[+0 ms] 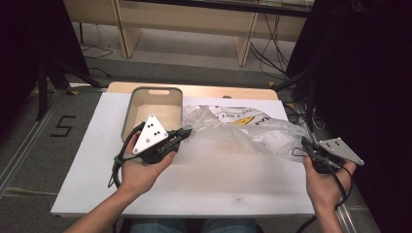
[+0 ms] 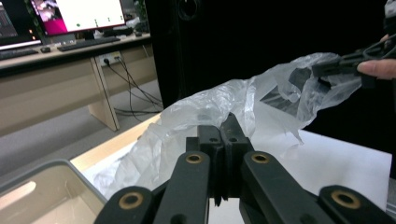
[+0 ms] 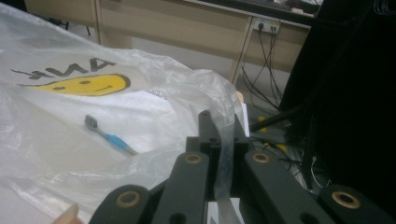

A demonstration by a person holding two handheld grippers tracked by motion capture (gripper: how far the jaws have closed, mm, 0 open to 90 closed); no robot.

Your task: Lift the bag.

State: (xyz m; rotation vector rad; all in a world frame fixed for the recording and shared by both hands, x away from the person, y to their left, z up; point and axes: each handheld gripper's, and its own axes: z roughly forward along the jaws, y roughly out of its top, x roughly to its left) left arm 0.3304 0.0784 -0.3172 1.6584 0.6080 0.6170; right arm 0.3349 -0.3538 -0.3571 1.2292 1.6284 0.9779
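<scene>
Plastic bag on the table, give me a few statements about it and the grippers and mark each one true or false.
1. Both grippers are clamped on the plastic bag. True: the left gripper and the right gripper each pinch an edge.
2. The bag carries a red star. False: it bears a yellow smiley face.
3. A toothbrush with a blue handle shows through the bag. True.
4. The grey bin sits at the table's right end. False: it sits at the left, behind the left gripper.
</scene>
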